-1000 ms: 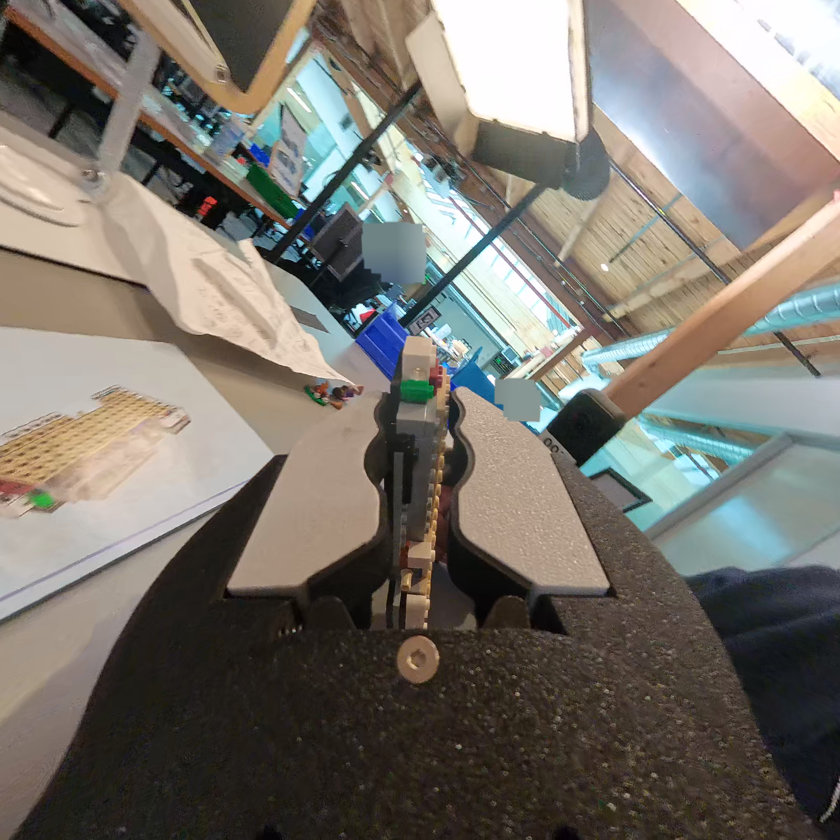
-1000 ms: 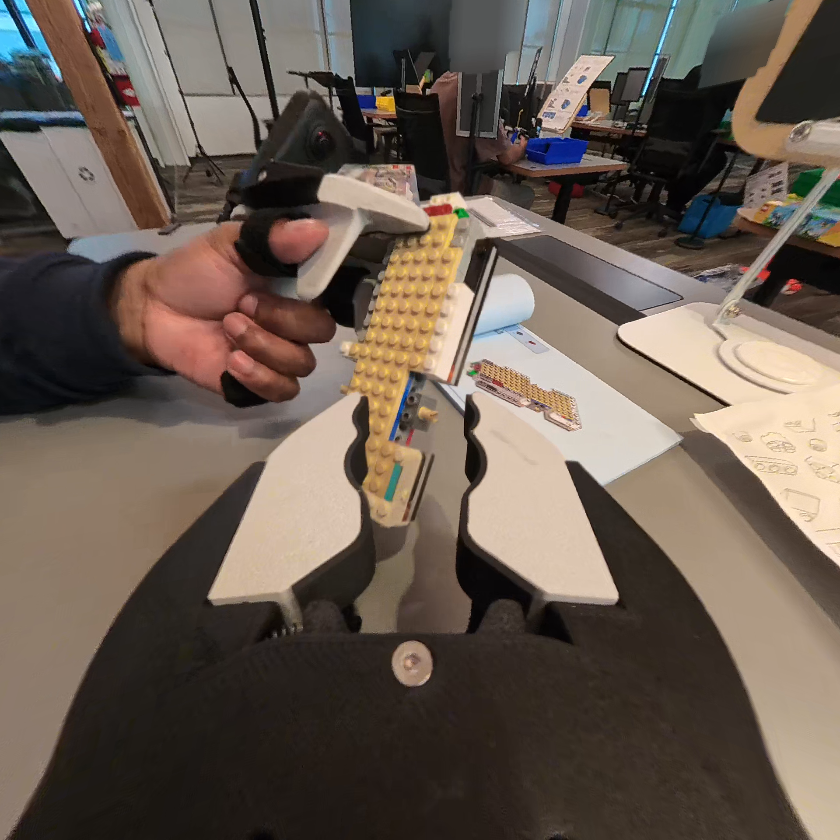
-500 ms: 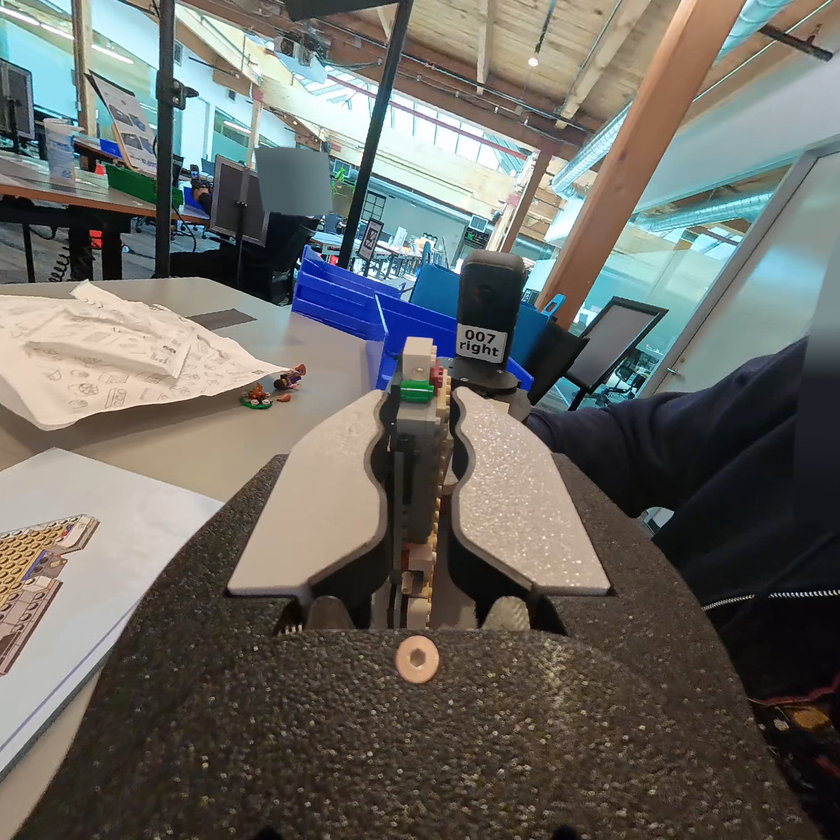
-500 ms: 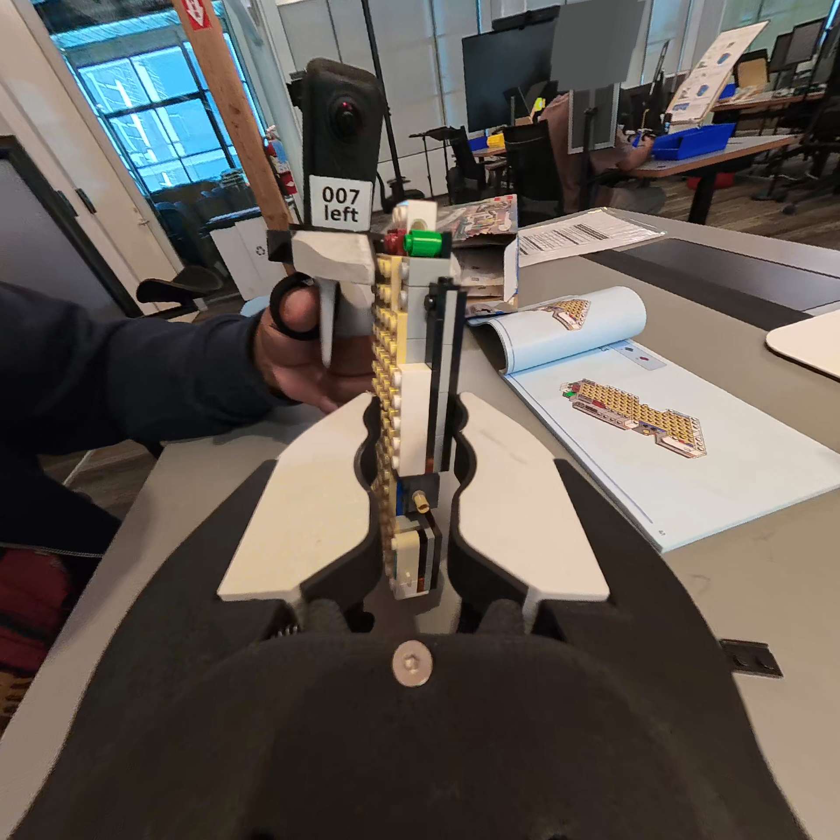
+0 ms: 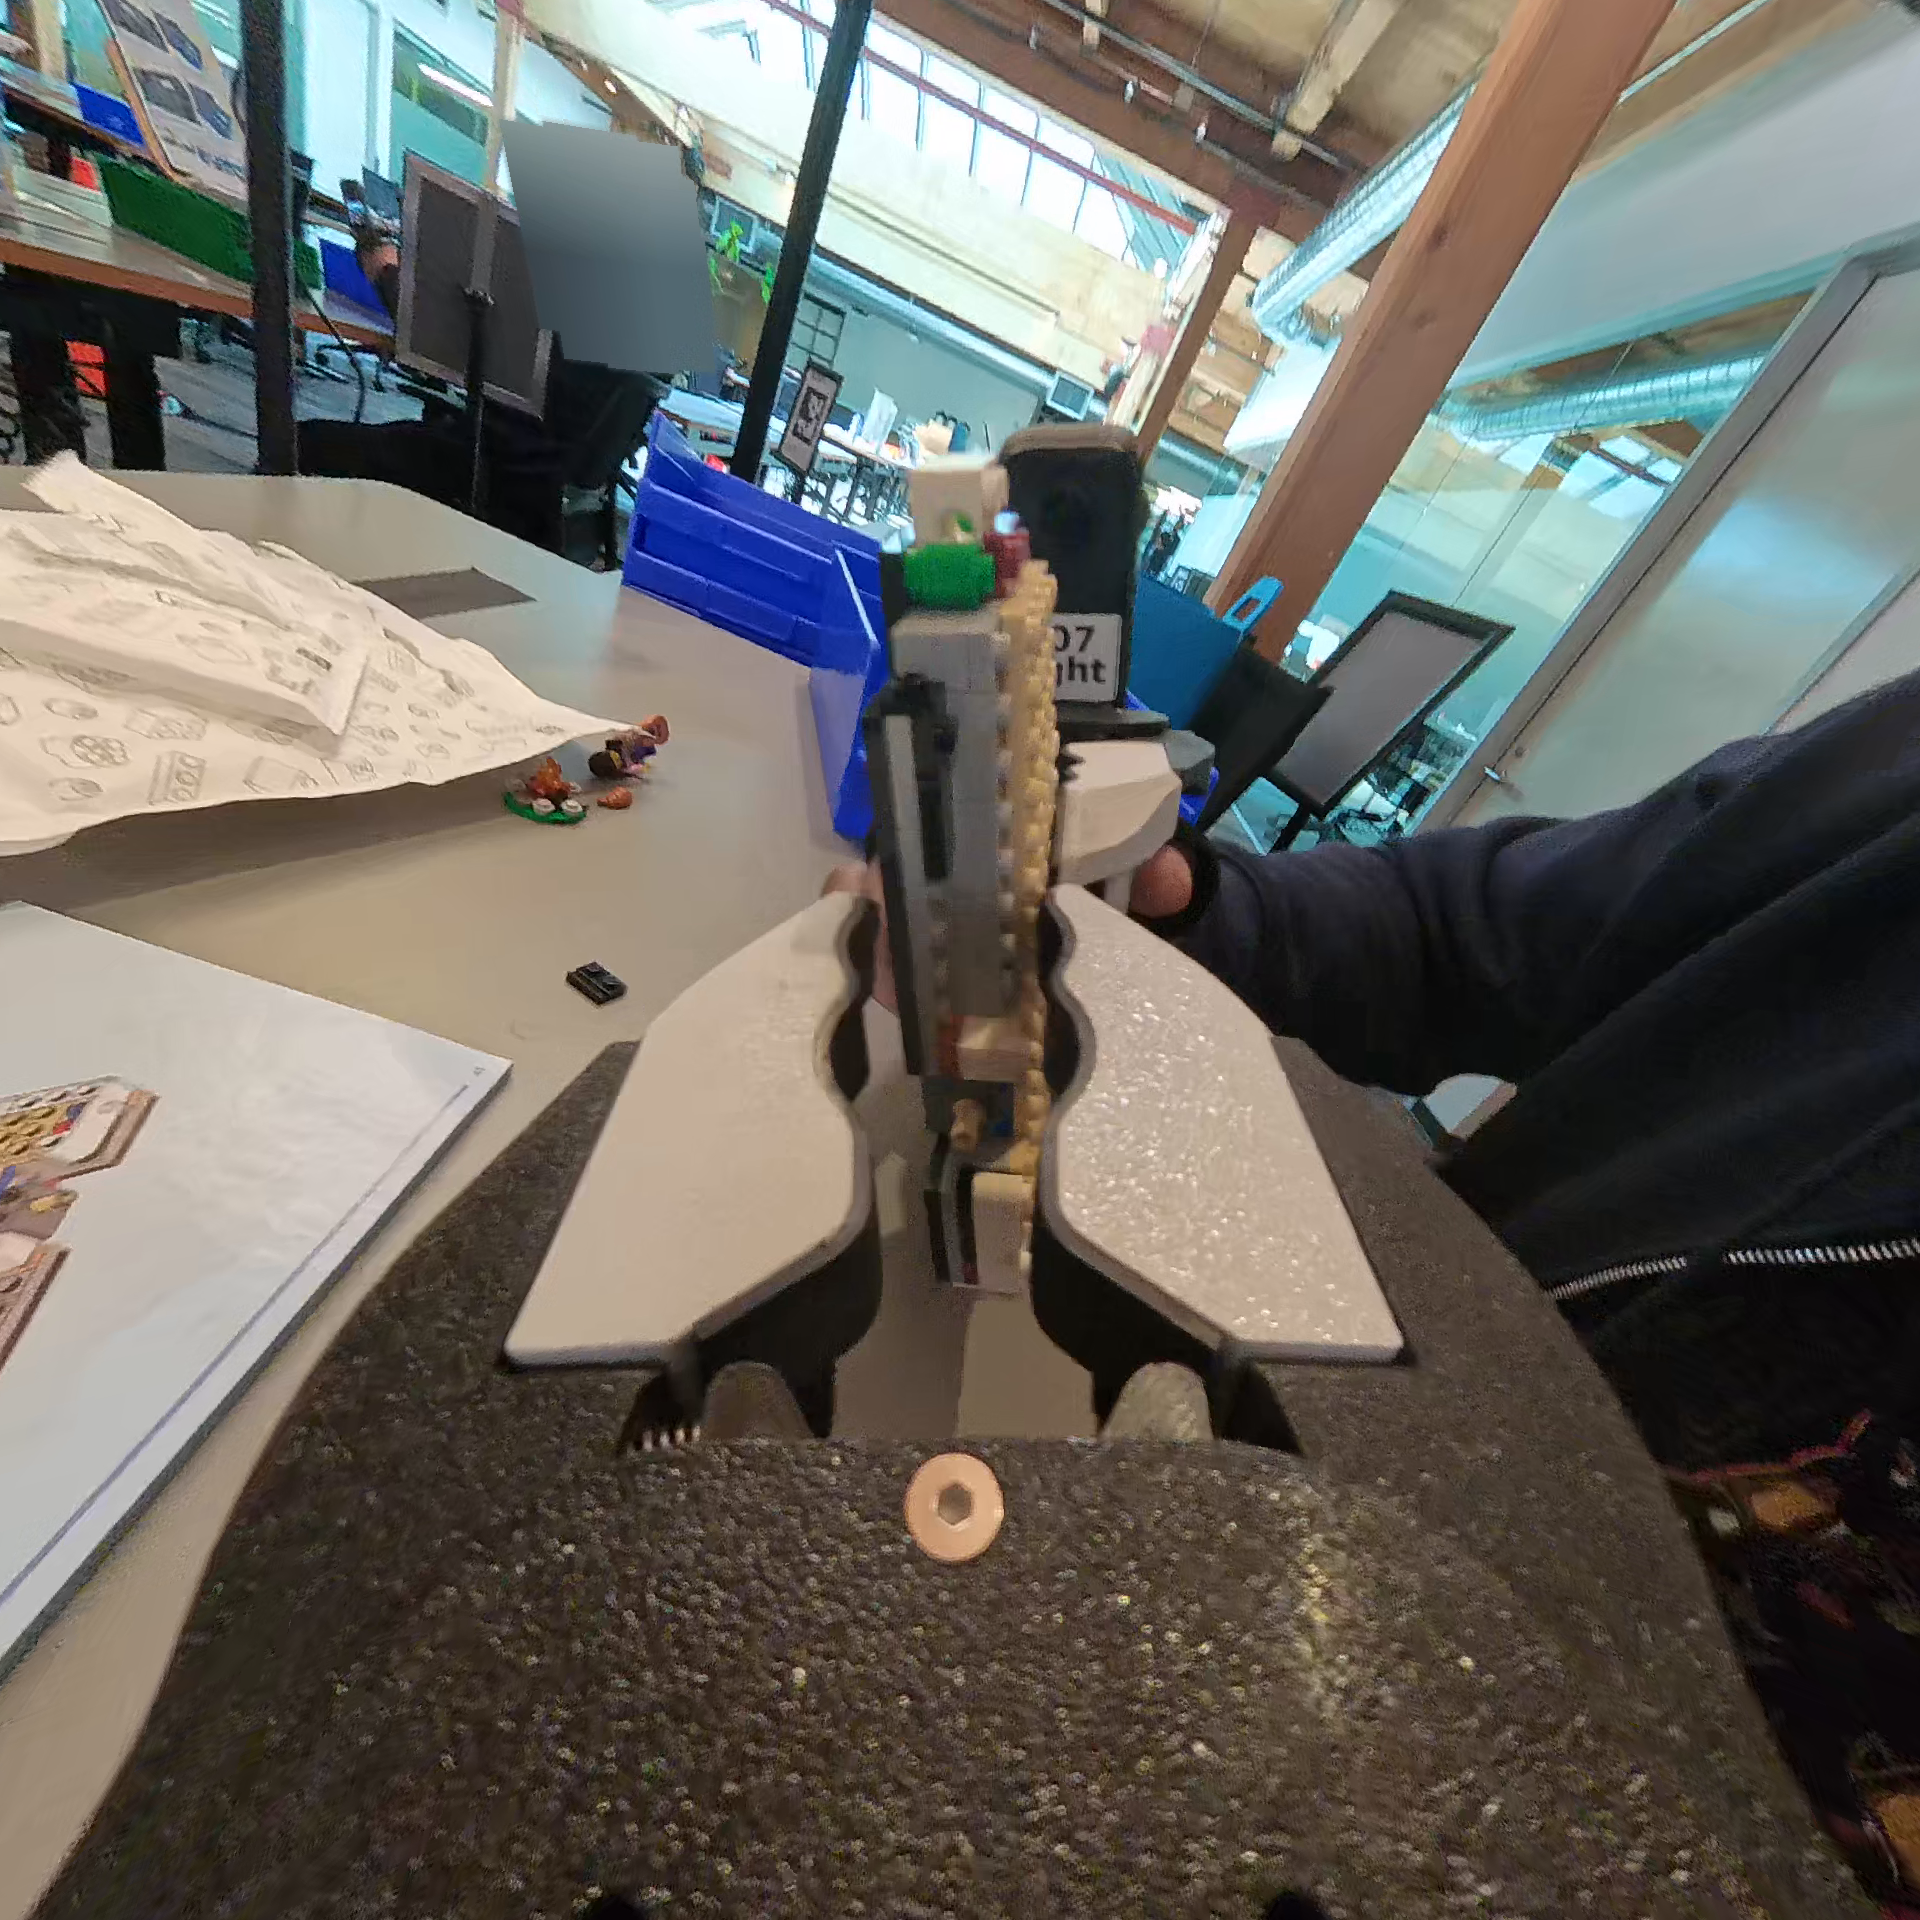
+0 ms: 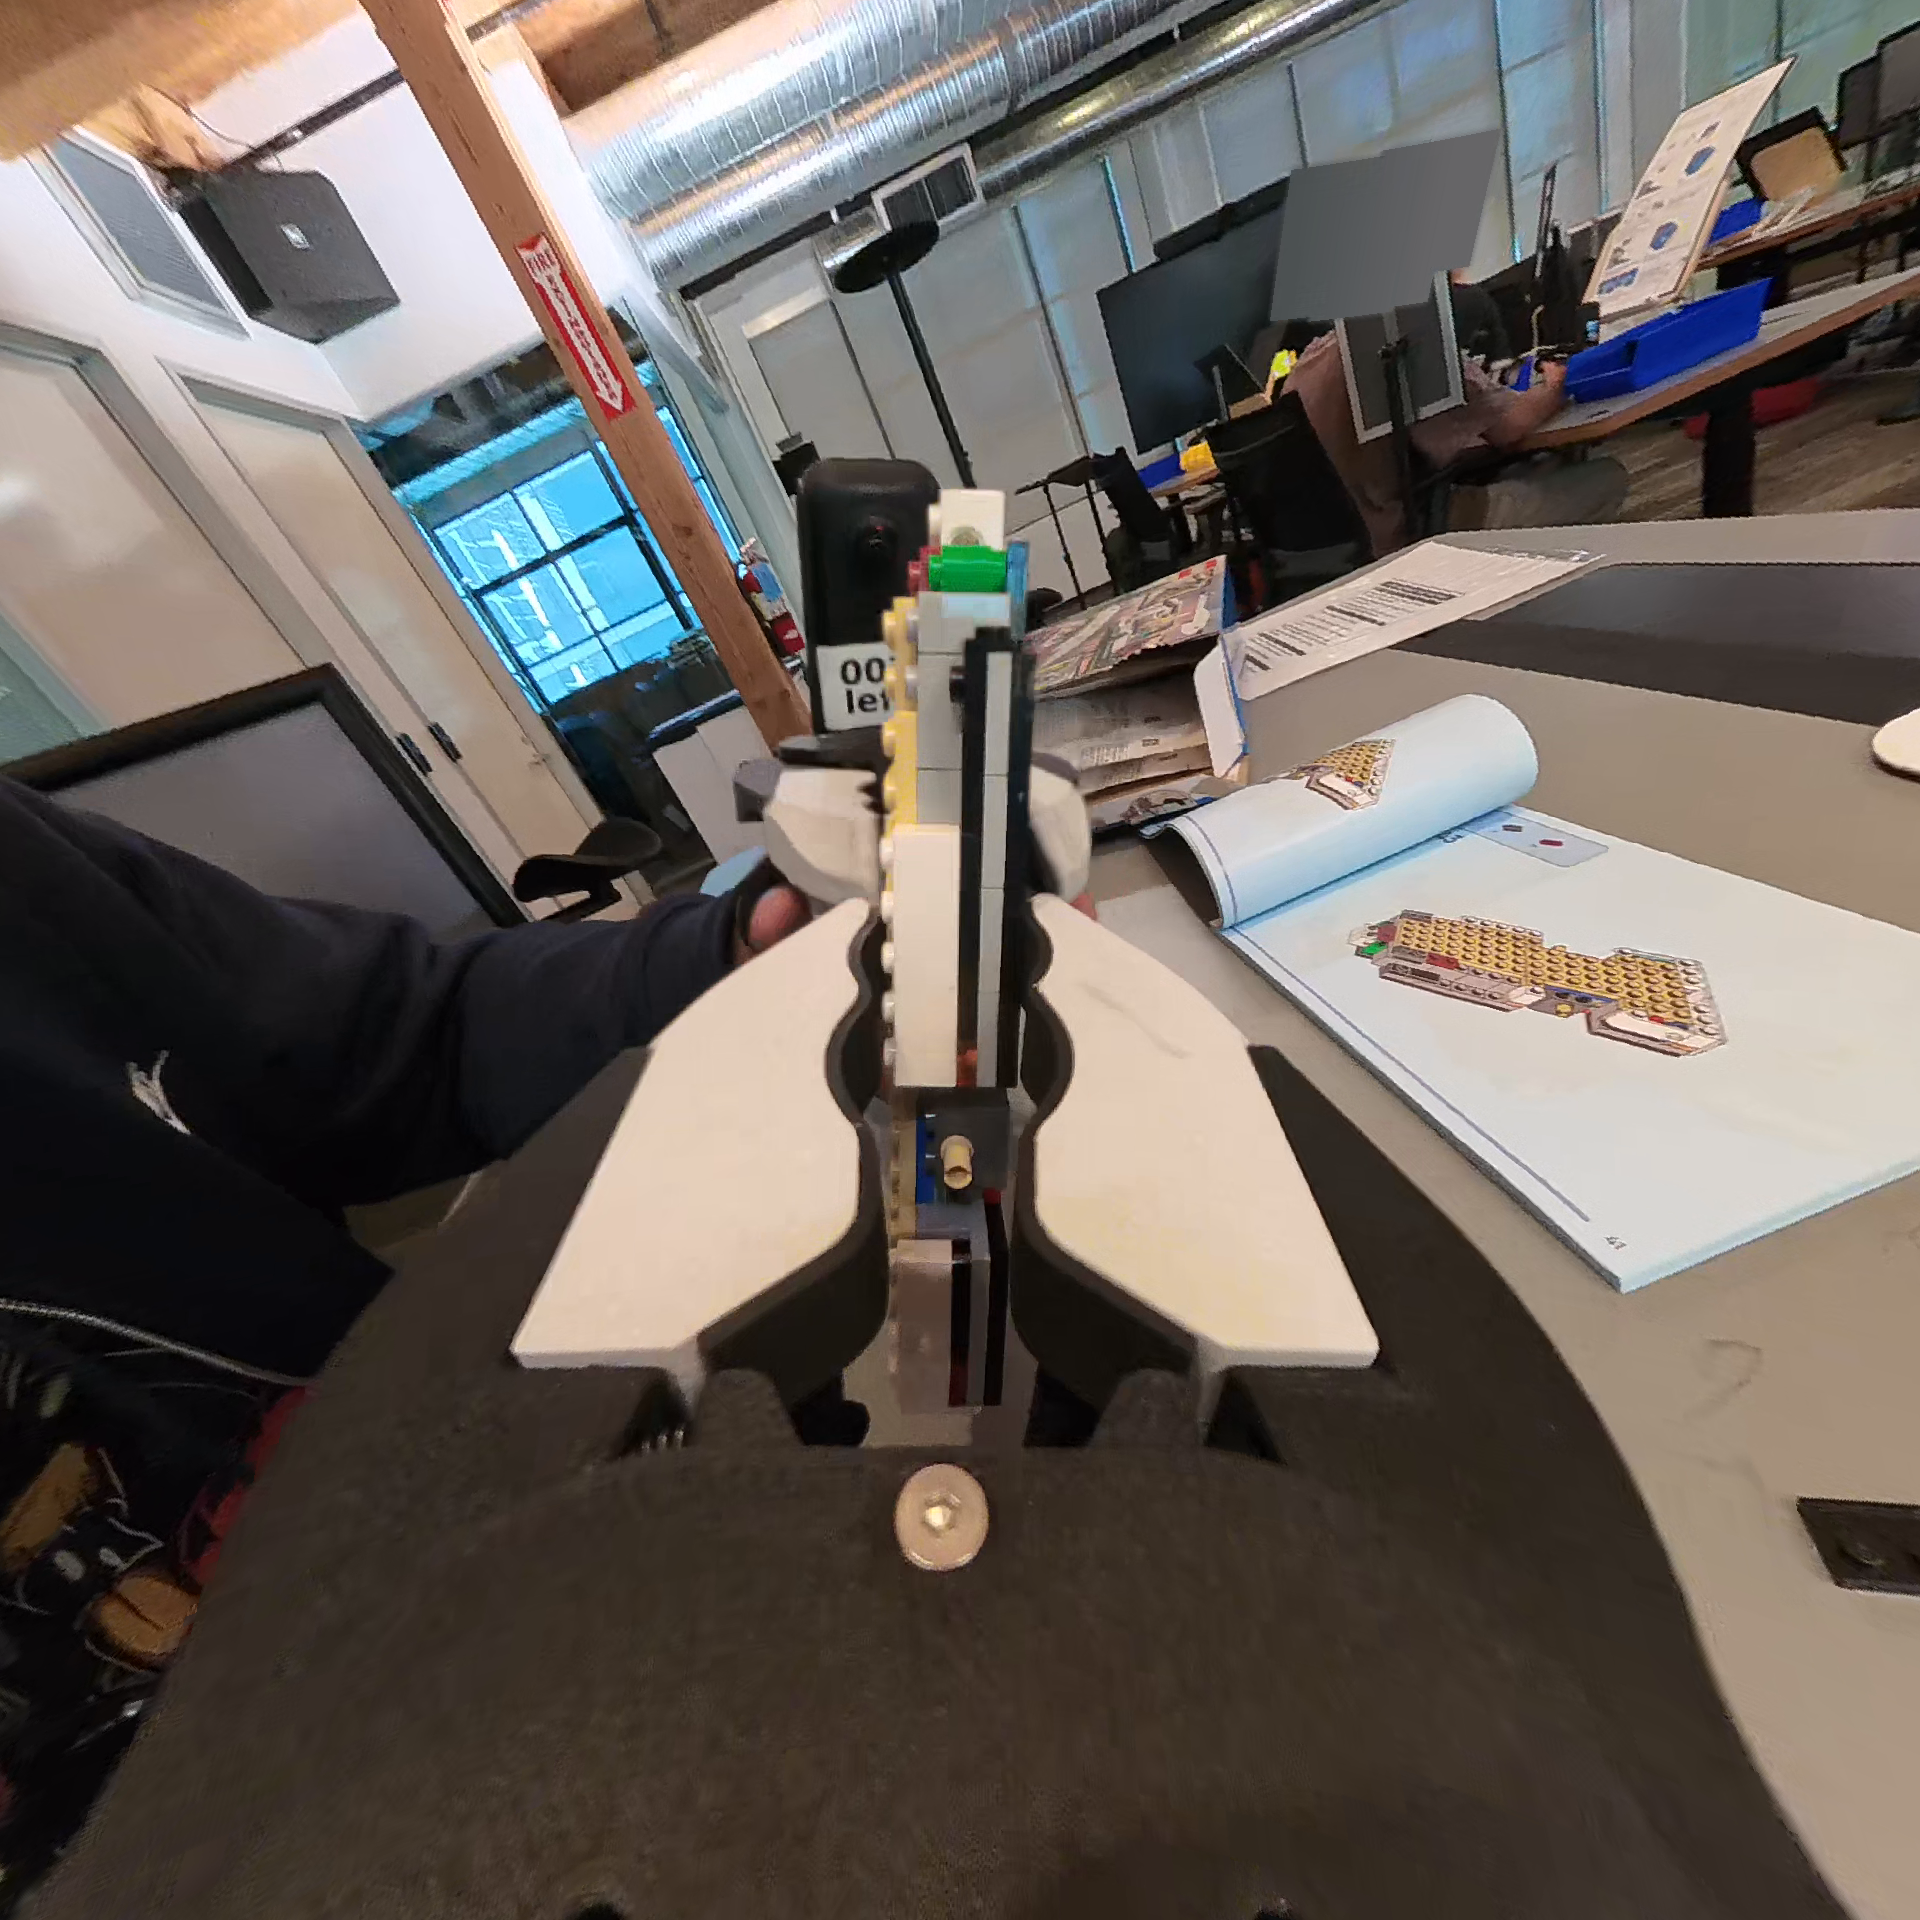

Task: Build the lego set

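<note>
A long brick build (image 5: 966, 831) of tan, grey, black and white plates with a green piece at its tip stands edge-on above the grey table (image 5: 416, 914). In the left wrist view it stands between the fingers of my left gripper (image 5: 956, 914). That gripper is open, with a thin gap showing at its left pad. My right gripper (image 6: 951, 914) is shut on the same build (image 6: 945, 935), with both pads pressed on its flat sides. Each gripper shows behind the build in the other's view: the right gripper (image 5: 1117, 810) and the left gripper (image 6: 821, 831).
An open instruction booklet (image 6: 1558, 1039) lies on the table and also shows in the left wrist view (image 5: 208, 1195). A creased white sheet (image 5: 156, 707), small loose pieces (image 5: 545, 795), a small black piece (image 5: 595, 982) and blue bins (image 5: 748, 561) are nearby. A dark sleeve (image 5: 1558, 935) reaches in. My left and right fingertips are right by each other.
My right gripper's pads have closed onto the build, which now stands edge-on. My left gripper's fingers have spread a little, and the build now stands farther out of them.
</note>
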`<state>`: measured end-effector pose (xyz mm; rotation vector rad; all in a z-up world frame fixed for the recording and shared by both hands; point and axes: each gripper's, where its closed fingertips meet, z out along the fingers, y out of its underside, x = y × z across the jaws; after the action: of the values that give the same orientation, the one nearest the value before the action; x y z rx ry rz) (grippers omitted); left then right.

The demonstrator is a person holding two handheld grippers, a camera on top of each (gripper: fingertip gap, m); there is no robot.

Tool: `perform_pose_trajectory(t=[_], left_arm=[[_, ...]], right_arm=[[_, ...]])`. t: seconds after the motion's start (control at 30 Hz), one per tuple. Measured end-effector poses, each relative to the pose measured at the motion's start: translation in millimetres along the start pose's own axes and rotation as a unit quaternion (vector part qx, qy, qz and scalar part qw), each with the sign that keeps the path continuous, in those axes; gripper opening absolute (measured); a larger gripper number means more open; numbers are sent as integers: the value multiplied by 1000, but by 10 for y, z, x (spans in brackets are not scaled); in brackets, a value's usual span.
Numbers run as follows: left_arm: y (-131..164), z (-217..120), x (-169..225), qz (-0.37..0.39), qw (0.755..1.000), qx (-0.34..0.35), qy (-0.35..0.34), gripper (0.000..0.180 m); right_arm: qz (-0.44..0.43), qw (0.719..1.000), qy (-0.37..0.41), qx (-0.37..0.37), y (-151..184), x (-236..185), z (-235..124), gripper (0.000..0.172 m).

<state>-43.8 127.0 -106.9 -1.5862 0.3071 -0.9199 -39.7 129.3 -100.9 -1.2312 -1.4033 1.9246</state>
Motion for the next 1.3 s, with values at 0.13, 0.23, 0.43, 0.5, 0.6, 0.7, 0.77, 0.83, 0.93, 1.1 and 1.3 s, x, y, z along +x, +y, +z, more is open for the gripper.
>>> perform_pose_trajectory(t=[0.13, 0.23, 0.43, 0.5, 0.6, 0.7, 0.77, 0.83, 0.93, 1.1, 1.3], left_arm=[[25, 11, -14, -29, 1000, -7, -5, 25], [68, 41, -56, -96, 995, -1, -13, 23], [237, 21, -221, -230, 971, 7, -65, 22], [333, -1, -218, -247, 965, 0, -90, 22], [541, -36, -136, -261, 958, -29, -117, 22], [668, -86, -58, -280, 952, -30, -120, 22], [696, -131, -73, -286, 948, -29, -136, 23], [733, -159, -139, -291, 943, -37, -158, 24], [781, -158, -214, -305, 934, -48, -178, 25], [853, -126, -259, -306, 928, -75, -199, 26], [898, -186, -317, -263, 926, -118, -246, 32]], right_arm=[[16, 1000, 10, -6, 16, 53, 2, 24], [27, 999, 41, -14, 54, 164, -2, 31], [-27, 989, 127, -64, 112, 381, -69, 46], [-52, 984, 147, -86, 146, 414, -77, 46], [-81, 975, 162, -126, 249, 425, -68, 45], [-91, 969, 184, -139, 321, 464, -98, 41], [-89, 967, 198, -136, 359, 487, -139, 42], [-88, 963, 215, -138, 402, 516, -204, 41], [-92, 956, 245, -134, 390, 516, -339, 39], [-79, 951, 273, -121, 422, 393, -528, 38], [-90, 947, 285, -120, 460, 293, -616, 37]])
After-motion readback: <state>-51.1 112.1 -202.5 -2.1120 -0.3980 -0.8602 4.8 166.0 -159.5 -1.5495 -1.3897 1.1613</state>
